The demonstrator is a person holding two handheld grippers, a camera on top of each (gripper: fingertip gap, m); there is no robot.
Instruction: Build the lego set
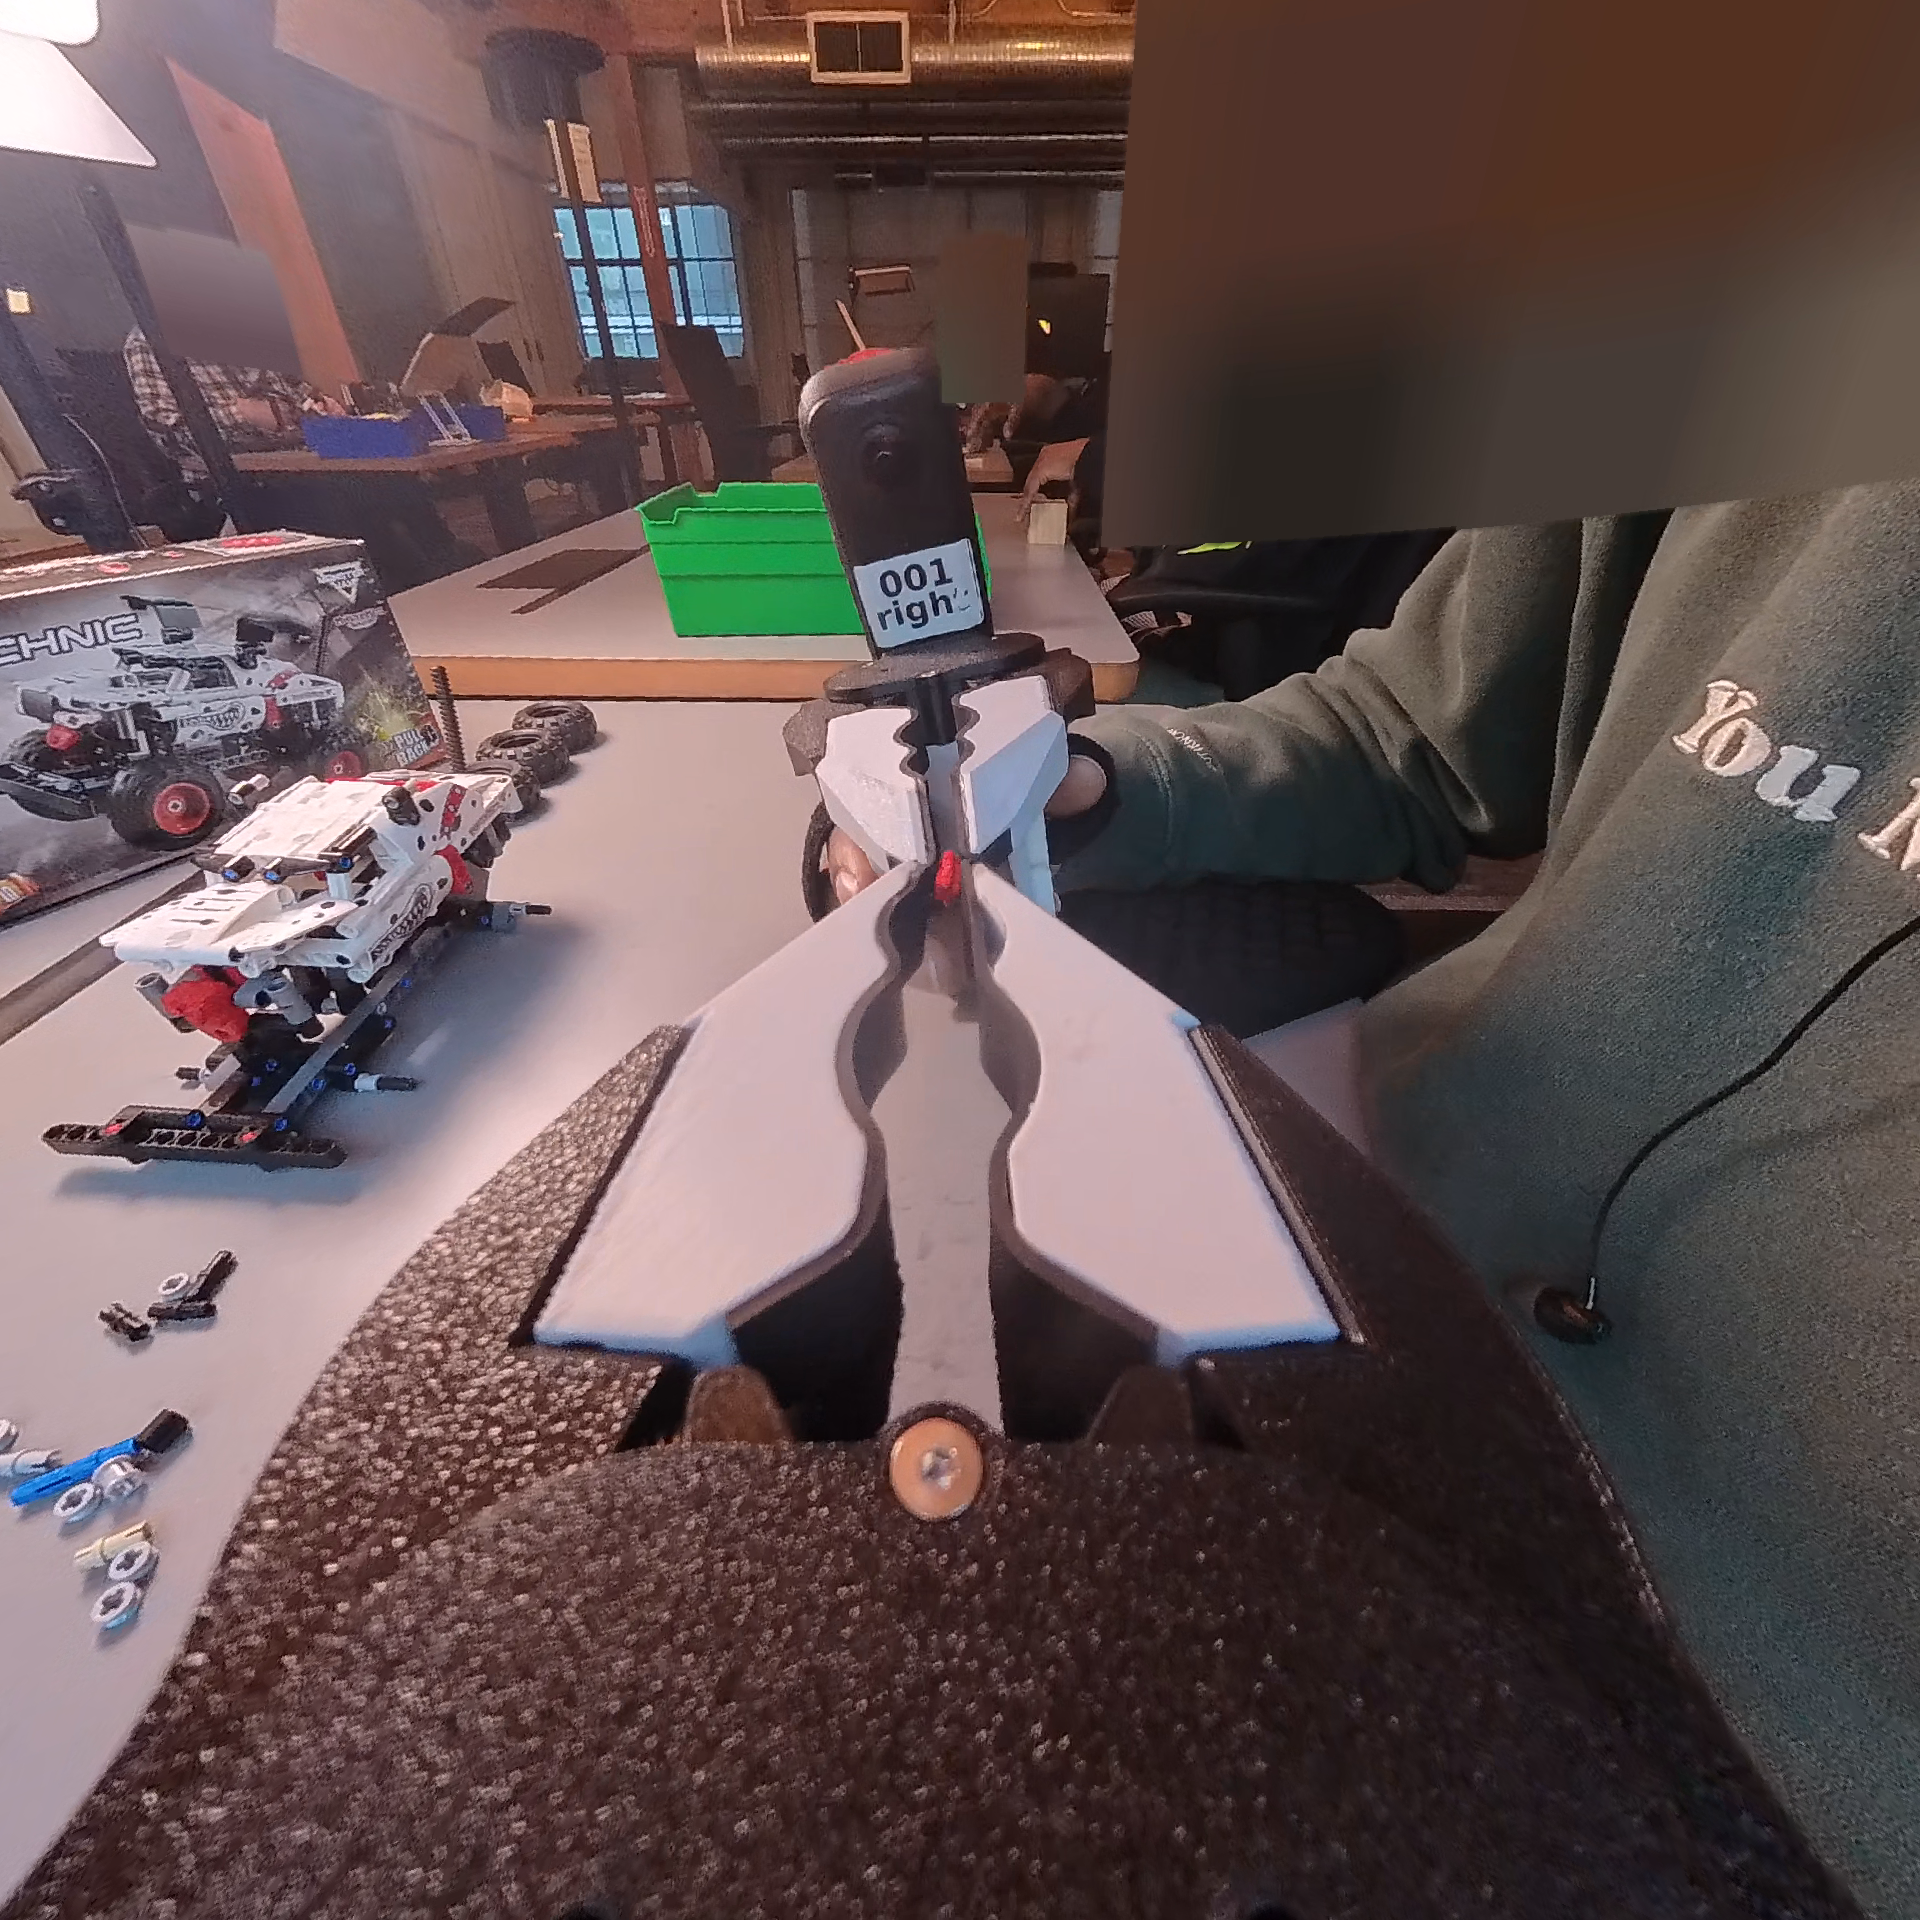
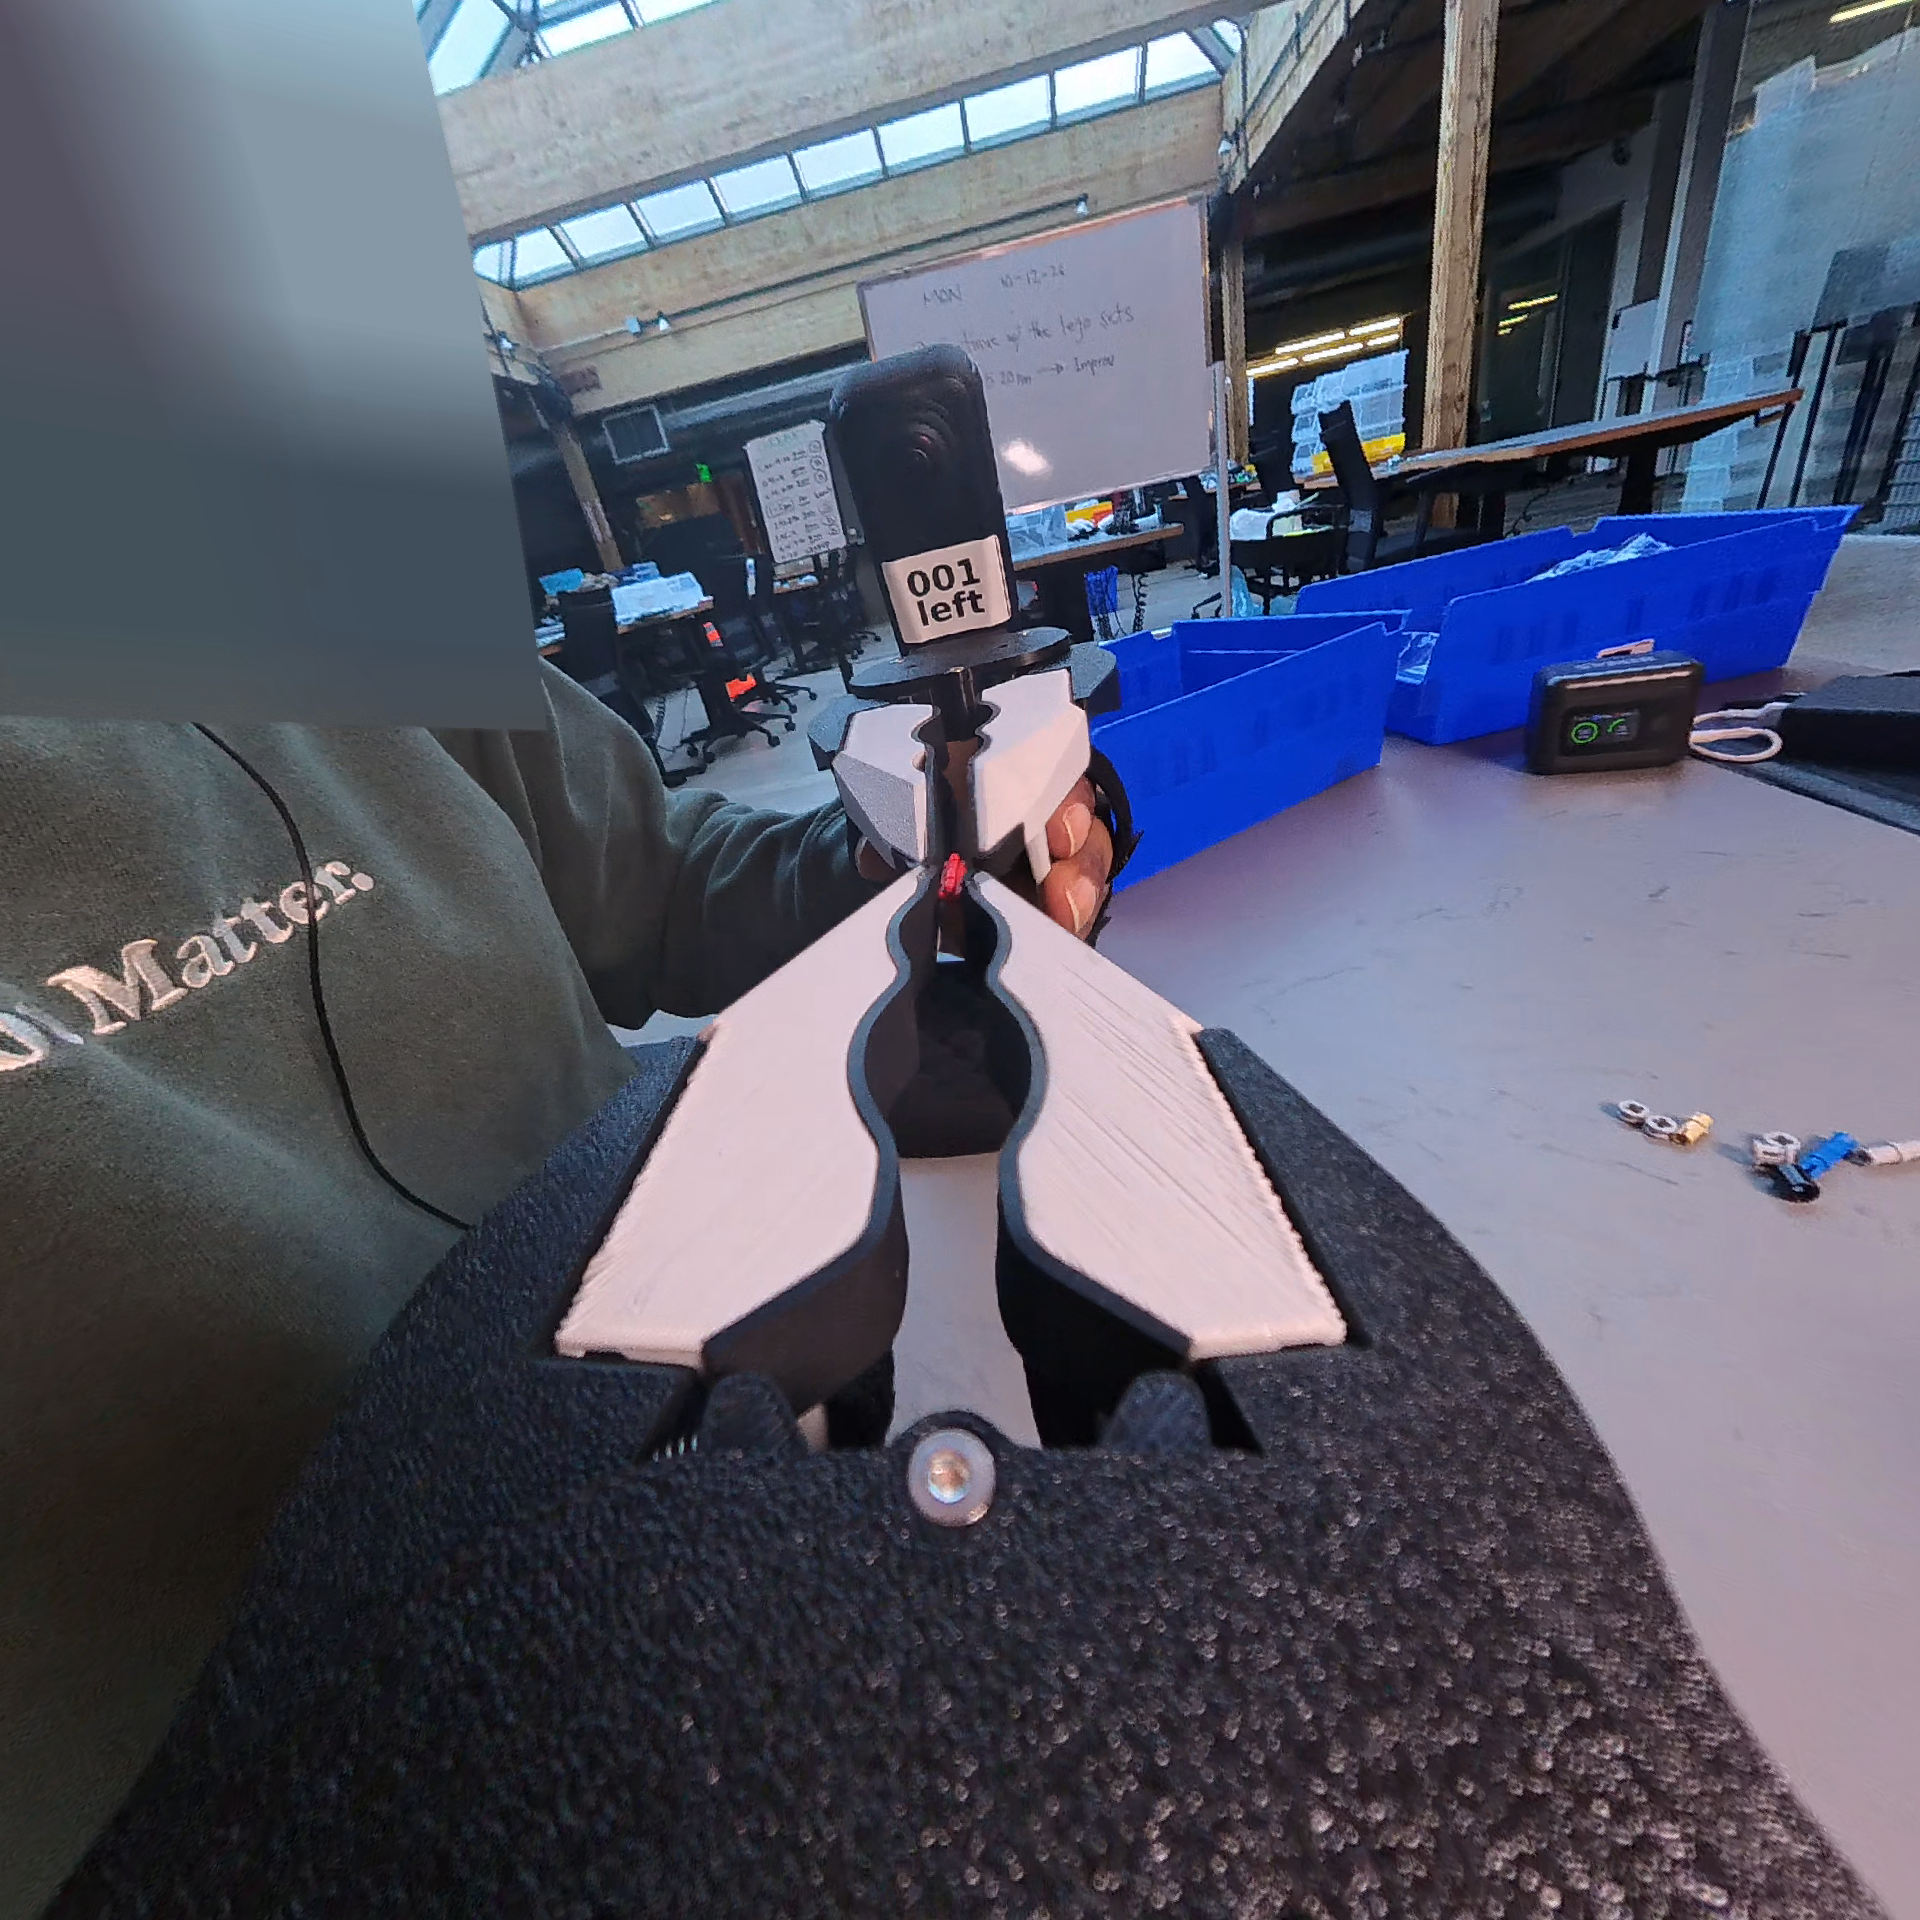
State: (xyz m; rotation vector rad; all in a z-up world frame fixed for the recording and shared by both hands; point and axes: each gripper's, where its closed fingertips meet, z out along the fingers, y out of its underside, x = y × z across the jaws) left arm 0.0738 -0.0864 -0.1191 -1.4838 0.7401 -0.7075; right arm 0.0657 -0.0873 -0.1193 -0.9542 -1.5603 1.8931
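Both pairs of fingers meet tip to tip over one small red piece point(image 1: 945, 873): the left gripper point(image 1: 940, 899) and the right gripper point(image 2: 948, 883) point at each other in the air above the table edge, each nearly closed with its tips pinching the piece from opposite ends. Which of the two carries the load cannot be told. The piece looks like a small red Technic connector, though too little shows to name its type. It would be light, hard and smooth, so a pinch at the very tips could let it twist or shoot out; a hold across its flat sides, deeper in the pads, seems safer.

Farther out on the grey table point(image 1: 644, 831), well to the side of the grippers, sits the half-built white truck point(image 1: 312, 914) on its black frame, with no wheels fitted. It is stiff but made of press-fit joints, so I judge it best held by the frame beams, not the white body panels. Black tyres point(image 1: 540, 738) lie behind it beside the set's box point(image 1: 177, 707). Loose pins and bushes point(image 1: 94, 1475), blue, grey and tan, lie nearer the table's edge. Beyond are a green bin point(image 1: 738, 561) and blue bins point(image 2: 1247, 717)
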